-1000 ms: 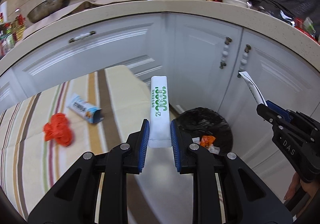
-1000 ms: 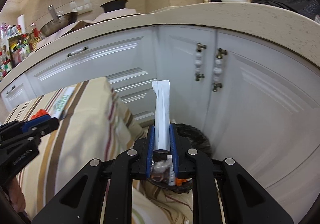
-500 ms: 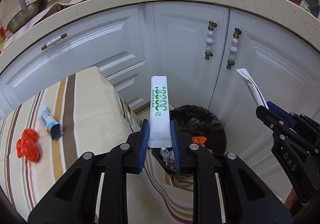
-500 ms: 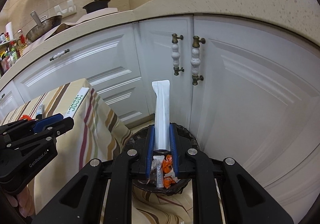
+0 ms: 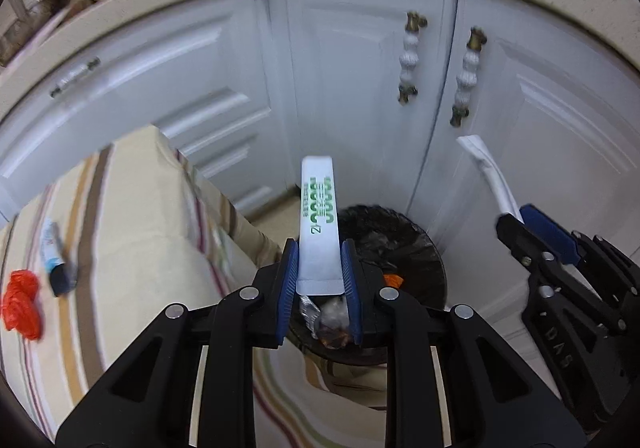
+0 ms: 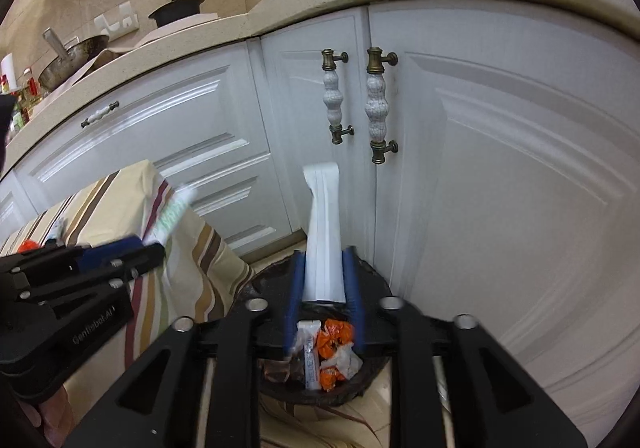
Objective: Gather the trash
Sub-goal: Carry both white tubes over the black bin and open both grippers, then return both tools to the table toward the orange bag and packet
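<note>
Trash is in both grippers: the left gripper [image 5: 319,280] has its jaws closed on a white sachet [image 5: 319,236] with green print, the right gripper [image 6: 323,300] on a plain white sachet [image 6: 323,244]. Both hang above the black bin [image 6: 372,380]. This looks like the dropping step; next, the jaws must open over the bin. A red wrapper [image 5: 21,300] waits on the striped worktop [image 5: 140,248].

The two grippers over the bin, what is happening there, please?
A person is collecting trash with two handheld grippers. The left gripper is shut on a white packet with green print, and the right gripper is shut on a plain white packet. Both hang above the black trash bin, which already holds wrappers. A red wrapper and a small tube lie on the striped tablecloth.
</note>
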The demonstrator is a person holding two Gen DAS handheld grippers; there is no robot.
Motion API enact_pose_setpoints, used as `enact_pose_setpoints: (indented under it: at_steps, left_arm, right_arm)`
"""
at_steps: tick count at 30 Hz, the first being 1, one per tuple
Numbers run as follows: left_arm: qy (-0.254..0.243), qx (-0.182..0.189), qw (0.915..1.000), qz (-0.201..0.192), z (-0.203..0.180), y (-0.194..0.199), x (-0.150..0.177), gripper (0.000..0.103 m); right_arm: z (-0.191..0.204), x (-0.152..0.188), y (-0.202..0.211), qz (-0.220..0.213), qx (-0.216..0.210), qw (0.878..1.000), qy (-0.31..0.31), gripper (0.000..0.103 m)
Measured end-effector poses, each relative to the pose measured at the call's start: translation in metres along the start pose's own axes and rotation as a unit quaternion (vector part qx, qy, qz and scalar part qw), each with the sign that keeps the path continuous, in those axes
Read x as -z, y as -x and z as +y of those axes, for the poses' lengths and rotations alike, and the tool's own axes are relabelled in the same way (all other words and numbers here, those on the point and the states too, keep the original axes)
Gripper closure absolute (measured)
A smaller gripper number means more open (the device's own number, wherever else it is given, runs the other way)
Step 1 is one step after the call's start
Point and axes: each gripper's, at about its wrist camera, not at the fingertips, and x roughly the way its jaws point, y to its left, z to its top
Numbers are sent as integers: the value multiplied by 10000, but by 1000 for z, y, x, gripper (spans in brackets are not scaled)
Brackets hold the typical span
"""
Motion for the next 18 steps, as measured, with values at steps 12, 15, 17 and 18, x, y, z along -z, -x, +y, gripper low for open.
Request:
enact_pose_setpoints:
  at_steps: [12, 15, 17, 18]
  left_arm:
    - [239, -83, 9997, 0, 15, 4, -2, 49]
    - [341, -108, 9993, -70, 25, 16, -2, 48]
    - [391, -150, 9991, -114, 34, 24, -2, 47]
    - [428, -192, 9988, -148, 40, 29, -1, 46]
  right_arm:
    - [-5, 1, 0, 52, 147, 9998, -108, 50]
    - [0, -2, 6, 30, 103, 9999, -108, 49]
    - [7, -3, 11, 7, 62, 9999, -79, 48]
    - [12, -4, 15, -12, 23, 10000, -50, 48]
